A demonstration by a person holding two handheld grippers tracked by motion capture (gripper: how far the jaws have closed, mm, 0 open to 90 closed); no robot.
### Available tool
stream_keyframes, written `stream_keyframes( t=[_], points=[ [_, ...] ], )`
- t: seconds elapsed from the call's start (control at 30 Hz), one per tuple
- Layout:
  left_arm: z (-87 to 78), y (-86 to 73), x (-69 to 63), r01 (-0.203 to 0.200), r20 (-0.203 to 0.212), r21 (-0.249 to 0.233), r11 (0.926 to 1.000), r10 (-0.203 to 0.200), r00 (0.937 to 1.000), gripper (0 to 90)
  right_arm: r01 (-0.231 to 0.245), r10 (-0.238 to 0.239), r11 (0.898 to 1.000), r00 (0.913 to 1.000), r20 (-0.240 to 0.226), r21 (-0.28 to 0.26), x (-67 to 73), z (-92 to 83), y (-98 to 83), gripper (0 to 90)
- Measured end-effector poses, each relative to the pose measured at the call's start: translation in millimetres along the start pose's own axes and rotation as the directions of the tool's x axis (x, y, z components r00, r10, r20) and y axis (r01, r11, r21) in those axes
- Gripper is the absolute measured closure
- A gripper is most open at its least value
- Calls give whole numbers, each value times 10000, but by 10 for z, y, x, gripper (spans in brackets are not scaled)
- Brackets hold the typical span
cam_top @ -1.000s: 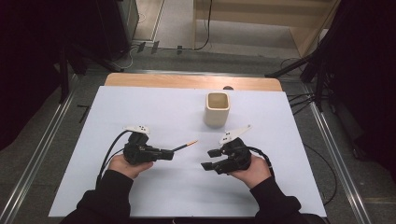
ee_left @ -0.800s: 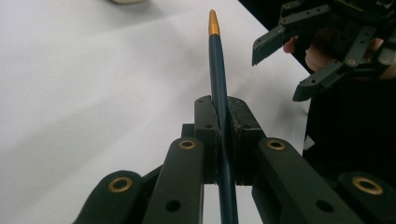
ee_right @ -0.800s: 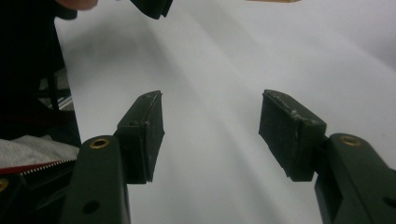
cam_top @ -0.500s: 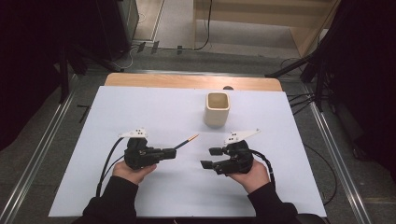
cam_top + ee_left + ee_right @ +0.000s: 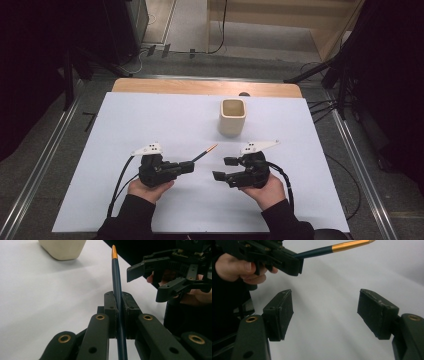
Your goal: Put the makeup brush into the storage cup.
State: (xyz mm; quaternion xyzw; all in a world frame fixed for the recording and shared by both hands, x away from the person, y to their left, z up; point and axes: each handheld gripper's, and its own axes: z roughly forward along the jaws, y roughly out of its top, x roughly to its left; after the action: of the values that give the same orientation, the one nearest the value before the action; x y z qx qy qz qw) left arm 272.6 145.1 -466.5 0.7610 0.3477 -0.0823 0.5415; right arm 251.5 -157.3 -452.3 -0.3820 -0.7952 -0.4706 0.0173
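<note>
Pen (image 5: 204, 152) sits clamped in left gripper (image 5: 189, 167), jaws shut on its dark shaft, orange tip aimed up-right toward cup (image 5: 232, 117). In left gripper view the shaft (image 5: 117, 290) runs far past the pads, so grip is near the back end; likely risk: tip sags or pivots if bumped, esp. w/ a thin round shaft. Right gripper (image 5: 225, 168) is empty, jaws have just been opening, wide apart now, just beside the pen. A clumsy handover could knock it loose onto table (image 5: 150, 120). Cup stands well apart, upright, nothing between it & pen. Cables trail back by the wrists, clear of the path.
</note>
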Motion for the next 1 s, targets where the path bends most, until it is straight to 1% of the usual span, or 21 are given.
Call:
stream_keyframes(
  t=[0.03,0.07,0.1,0.13,0.2,0.23,0.27,0.3,0.33,0.43,0.47,0.53,0.57,0.6,0.7,0.77,0.83,0.87,0.93,0.97,1.0],
  points=[
    [0,-3,2,14,72,-108,9999,-14,10000,848,-113,113,9998,9999,-15,-144,-1,-6,-3,312],
    [-1,-5,5,114,193,-183,9998,-111,9998,848,-113,113,9998,9999,-15,-144,-1,-6,-3,312],
    [4,-12,4,241,319,-325,9992,-231,9992,848,-267,265,9993,9996,-76,-276,-2,-10,-7,316],
    [9,-17,1,270,385,-332,9991,-257,9989,847,-438,432,9982,9990,-150,-416,3,-13,-10,317],
    [21,-22,-15,171,447,-378,9991,-154,9989,848,-644,632,9950,9978,-174,-760,31,-14,-3,328],
    [24,-24,-23,208,523,-434,9988,-185,9985,848,-644,632,9950,9978,-174,-760,31,-14,-3,328],
    [25,-25,-24,309,771,-541,9981,-267,9967,848,-779,765,9923,9969,-177,-964,48,-17,6,337],
    [25,-25,-24,309,771,-541,9981,-267,9967,848,-779,765,9923,9969,-177,-964,48,-17,6,337],
    [26,-28,-21,422,954,-622,9972,-362,9948,848,-825,812,9909,9966,-169,-1060,53,-23,8,339],
    [26,-30,0,587,1331,-734,9956,-486,9899,849,-1055,992,9841,9938,-512,-1427,36,-15,27,347],
    [20,-28,11,657,1435,-814,9945,-535,9882,849,-1100,1030,9832,9932,-545,-1458,30,-8,31,349],
    [22,-24,17,708,1514,-826,9941,-577,9868,849,-1133,1047,9823,9924,-640,-1494,24,-3,32,349],
    [23,-24,20,692,1497,-845,9940,-560,9871,849,-1233,1126,9801,9907,-758,-1559,12,4,32,351],
    [28,-25,25,750,1593,-855,9935,-607,9854,849,-1284,1168,9790,9899,-806,-1584,1,10,32,354],
    [53,-31,36,862,1760,-900,9922,-693,9819,849,-1328,1222,9785,9897,-749,-1577,-12,23,31,358],
    [78,-32,35,762,1731,-908,9929,-596,9831,849,-1353,1247,9781,9893,-752,-1581,-14,29,32,358],
    [100,-34,35,857,1875,-983,9915,-661,9800,849,-1374,1268,9762,9893,-721,-1681,-18,29,31,360],
    [106,-36,30,805,1832,-999,9917,-612,9812,849,-1408,1296,9747,9888,-745,-1737,-22,27,30,361],
    [121,-42,27,798,1961,-993,9919,-592,9788,850,-1525,1405,9722,9870,-784,-1779,-27,27,28,366],
    [125,-44,22,786,1920,-1010,9918,-581,9797,850,-1521,1394,9718,9869,-813,-1801,-28,33,28,367],
    [131,-44,17,799,1945,-1001,9918,-592,9791,849,-1536,1403,9713,9865,-839,-1816,-24,51,30,370]
  ],
)
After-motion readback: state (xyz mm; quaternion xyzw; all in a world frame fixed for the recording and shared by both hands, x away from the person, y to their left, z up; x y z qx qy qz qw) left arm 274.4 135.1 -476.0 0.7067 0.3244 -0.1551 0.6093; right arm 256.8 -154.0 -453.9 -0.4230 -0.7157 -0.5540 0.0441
